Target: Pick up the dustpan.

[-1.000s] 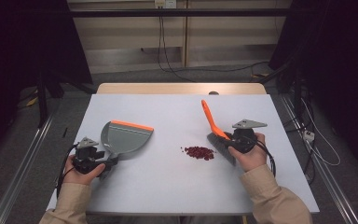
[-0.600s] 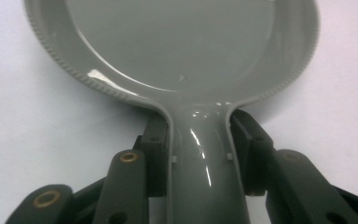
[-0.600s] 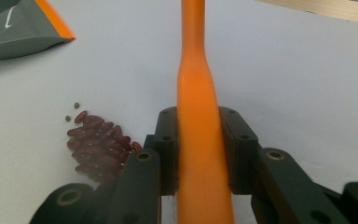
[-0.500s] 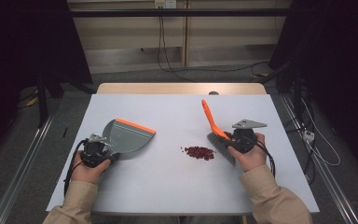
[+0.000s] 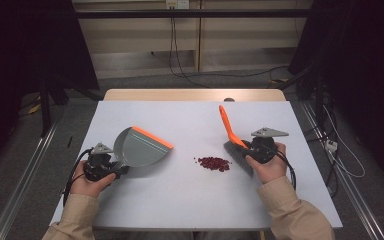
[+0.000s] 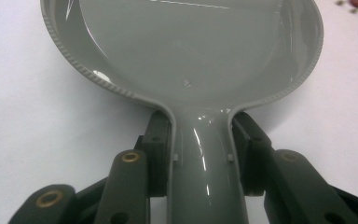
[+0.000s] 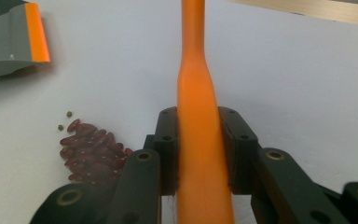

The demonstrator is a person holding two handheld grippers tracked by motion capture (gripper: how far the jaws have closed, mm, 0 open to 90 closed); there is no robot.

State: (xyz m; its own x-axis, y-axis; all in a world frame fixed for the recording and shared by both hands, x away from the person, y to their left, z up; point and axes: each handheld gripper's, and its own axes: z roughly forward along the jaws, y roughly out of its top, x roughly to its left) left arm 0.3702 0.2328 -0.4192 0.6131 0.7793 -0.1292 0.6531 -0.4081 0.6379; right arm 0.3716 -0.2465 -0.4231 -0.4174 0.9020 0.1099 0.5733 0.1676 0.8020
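Work in hand: sweeping a small heap of red beans (image 5: 214,163) into a dustpan (image 5: 140,148) on a pale table (image 5: 180,200), judged from the tools held.

Left gripper (image 5: 111,170): lower left of the high view. Its jaws have just been closing and now press both sides of the dustpan's grey handle (image 6: 205,172), seen in the left gripper view. The narrow neck gives the pads flat faces to bear on.

Dustpan placement: flat on the table, left of centre in the high view, orange lip (image 5: 152,137) turned toward the beans but well apart from them. Mouth faces the heap so a sweep can run straight in.

Right gripper (image 5: 247,148): right of centre in the high view. Jaws drawn in tight on the brush's orange handle (image 7: 196,116), low on the shaft, likely for control of the head.

Brush (image 5: 237,150): bristles on the table just right of the beans, handle slanting up toward the top of the frame. It stands on the heap's far side from the pan, placed to push leftward.

Beans: centre of the high view, lower left of the right gripper view, a few strays beside the heap.

Progress: judged not yet begun; heap untouched.
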